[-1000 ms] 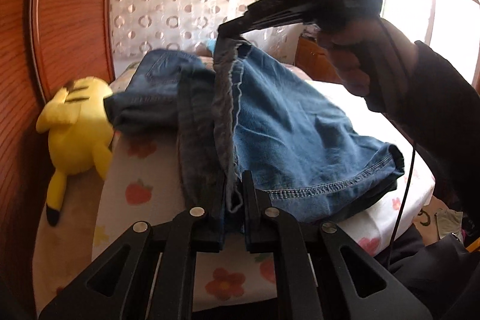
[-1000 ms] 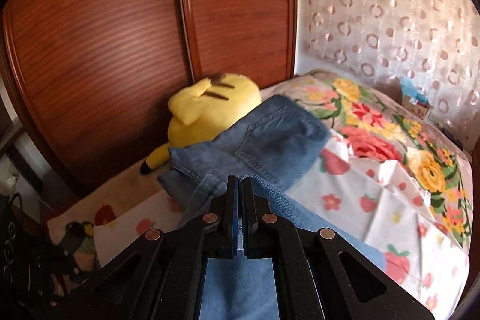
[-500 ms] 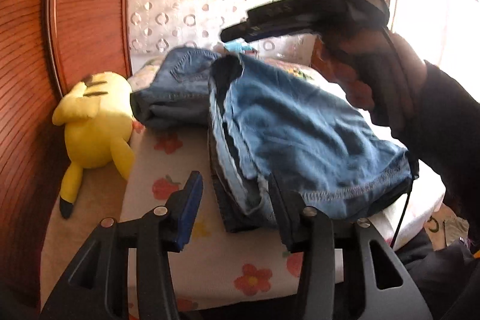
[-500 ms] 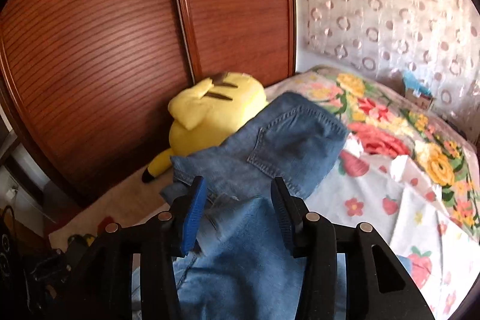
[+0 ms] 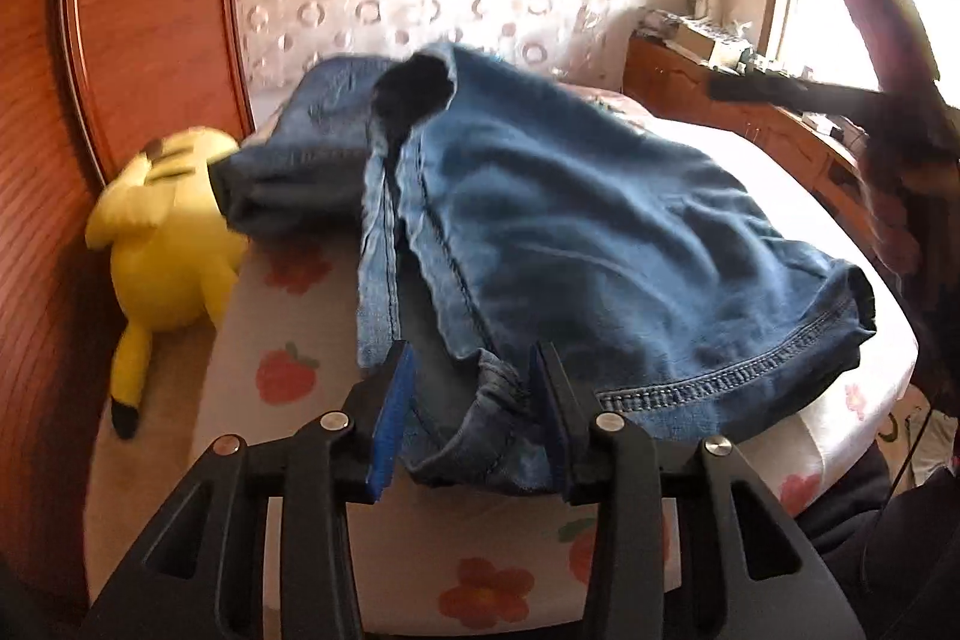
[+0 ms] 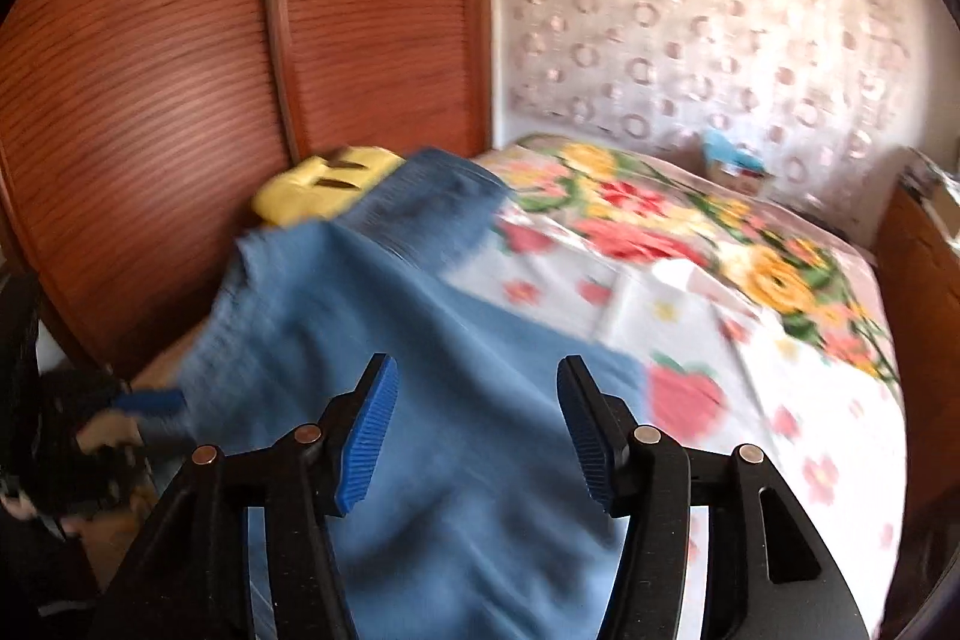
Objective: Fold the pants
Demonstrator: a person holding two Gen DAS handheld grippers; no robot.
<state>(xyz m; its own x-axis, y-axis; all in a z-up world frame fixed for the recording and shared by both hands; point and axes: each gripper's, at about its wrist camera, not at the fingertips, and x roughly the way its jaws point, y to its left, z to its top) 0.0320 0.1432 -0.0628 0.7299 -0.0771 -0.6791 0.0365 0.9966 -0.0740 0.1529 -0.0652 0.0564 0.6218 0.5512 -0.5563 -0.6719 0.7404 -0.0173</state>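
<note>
Blue denim pants point(image 5: 600, 232) are seen heaped mid-frame on a floral bed point(image 6: 750, 340). Left gripper point(image 5: 474, 412) and right gripper point(image 6: 474, 424) are both held with fingers apart, clamping nothing. The fold would best be pressed flat, edges aligned.

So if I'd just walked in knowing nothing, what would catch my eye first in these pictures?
Probably the blue jeans heaped in loose folds on the flower-printed bed, filling the middle of both views. Next, the bright yellow plush toy lying at the bed's edge against the reddish wooden wardrobe. Then the black left gripper and right gripper, both with blue-padded fingers spread open over the denim, gripping nothing.
</note>
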